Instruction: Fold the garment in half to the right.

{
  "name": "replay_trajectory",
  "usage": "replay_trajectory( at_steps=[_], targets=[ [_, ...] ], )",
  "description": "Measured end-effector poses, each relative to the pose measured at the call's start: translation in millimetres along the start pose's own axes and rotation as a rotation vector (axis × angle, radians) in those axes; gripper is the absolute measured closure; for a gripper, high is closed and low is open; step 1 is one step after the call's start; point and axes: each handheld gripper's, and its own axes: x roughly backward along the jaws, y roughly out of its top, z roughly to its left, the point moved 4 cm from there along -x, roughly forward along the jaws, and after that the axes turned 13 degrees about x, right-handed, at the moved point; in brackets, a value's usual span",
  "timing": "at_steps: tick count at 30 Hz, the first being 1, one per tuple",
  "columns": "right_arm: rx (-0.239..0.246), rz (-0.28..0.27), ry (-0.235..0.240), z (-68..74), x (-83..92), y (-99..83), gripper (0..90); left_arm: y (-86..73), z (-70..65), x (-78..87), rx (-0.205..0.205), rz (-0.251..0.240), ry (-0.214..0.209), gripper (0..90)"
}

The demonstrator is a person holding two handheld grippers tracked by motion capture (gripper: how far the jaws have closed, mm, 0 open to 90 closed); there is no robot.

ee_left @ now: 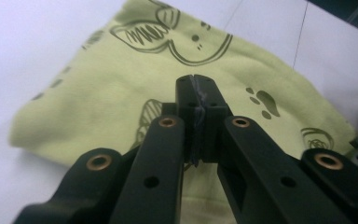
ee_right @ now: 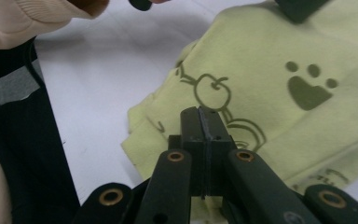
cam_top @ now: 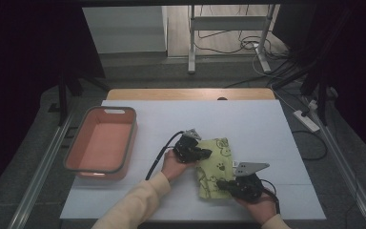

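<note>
The left gripper [cam_top: 205, 153] is held in the person's left hand [cam_top: 171, 164], and its jaws are pressed tight together with no gap. It points to the right in the high view. The right gripper [cam_top: 221, 183] sits in the right hand [cam_top: 259, 207], and its jaws are closed tight too. It points to the left. Both forearms come up from the bottom edge in pale sleeves [cam_top: 133, 205].

cloth [cam_top: 215, 168]: pale yellow-green, dark olive prints of paw marks, an apple, animal outlines
basin [cam_top: 71, 151]: salmon-pink inside, grey rim
table sheet [cam_top: 257, 124]: white
grippers: black, brass-coloured pins
sleeve [cam_top: 136, 205]: cream
</note>
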Motion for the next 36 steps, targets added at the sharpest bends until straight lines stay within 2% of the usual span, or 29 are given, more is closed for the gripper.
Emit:
replay_trajectory(
  at_steps=[6,8,10,13,15,20,23,30,36],
  targets=[
    [0.001,-0.016,-0.023,-2.6,2.8,1.6,89.0,1.1,3.4,14.5,0.032,-0.058,-0.002,86.2],
    [0.001,-0.025,-0.033,-3.6,3.9,1.9,84.7,1.3,4.3,18.1,0.041,-0.073,0.000,82.1],
    [-0.007,-0.030,-0.053,-4.9,5.3,1.7,78.8,1.6,5.1,21.9,0.046,-0.087,0.008,76.4],
    [-0.027,-0.038,-0.089,-8.0,8.5,0.5,66.5,2.9,6.6,27.5,0.066,-0.111,0.030,60.6],
    [-0.042,-0.045,-0.110,-10.5,10.8,-0.4,60.0,3.4,8.3,30.7,0.084,-0.115,0.038,53.2],
    [-0.077,-0.068,-0.174,-15.9,15.8,-1.3,48.4,3.8,14.4,36.1,0.130,-0.124,0.079,39.0],
    [-0.092,-0.071,-0.188,-17.3,17.9,-2.1,44.9,4.3,17.8,37.3,0.171,-0.127,0.084,36.3],
    [-0.109,-0.073,-0.203,-22.4,21.6,-4.9,39.6,4.8,21.6,36.8,0.191,-0.136,0.074,34.6],
    [-0.127,-0.072,-0.206,-26.2,23.5,-6.8,38.5,3.7,26.6,36.1,0.215,-0.129,0.072,33.6]
  ],
)
